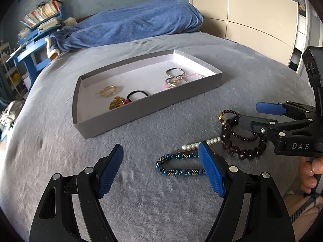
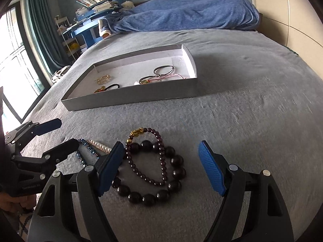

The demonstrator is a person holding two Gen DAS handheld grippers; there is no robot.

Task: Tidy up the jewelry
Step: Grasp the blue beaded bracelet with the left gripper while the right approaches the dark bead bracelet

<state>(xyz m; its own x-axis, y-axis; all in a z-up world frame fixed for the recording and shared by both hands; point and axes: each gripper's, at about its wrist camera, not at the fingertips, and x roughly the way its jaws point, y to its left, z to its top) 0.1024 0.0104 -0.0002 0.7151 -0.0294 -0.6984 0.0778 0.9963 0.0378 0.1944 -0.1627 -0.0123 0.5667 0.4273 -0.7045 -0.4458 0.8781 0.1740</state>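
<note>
A shallow grey tray (image 1: 153, 102) (image 2: 129, 98) lies on the grey bed cover and holds gold pieces (image 1: 109, 90), a black hair tie (image 1: 137, 95) and silver rings (image 1: 175, 73). In front of it lie a blue beaded bracelet (image 1: 177, 164), a pearl strand (image 1: 201, 144) (image 2: 101, 145), a large dark bead bracelet (image 2: 159, 181) (image 1: 248, 151) and a thin purple bead bracelet (image 2: 149, 157). My left gripper (image 1: 161, 169) is open and empty just left of the blue bracelet. My right gripper (image 2: 161, 169) is open over the dark bracelets, and it also shows in the left wrist view (image 1: 256, 117).
A blue blanket (image 1: 133, 26) (image 2: 187, 10) is heaped at the head of the bed. A blue desk with books (image 1: 38, 32) (image 2: 94, 6) stands at the back left. Wardrobe doors (image 1: 252, 10) are on the right, a window with curtains (image 2: 18, 46) on the left.
</note>
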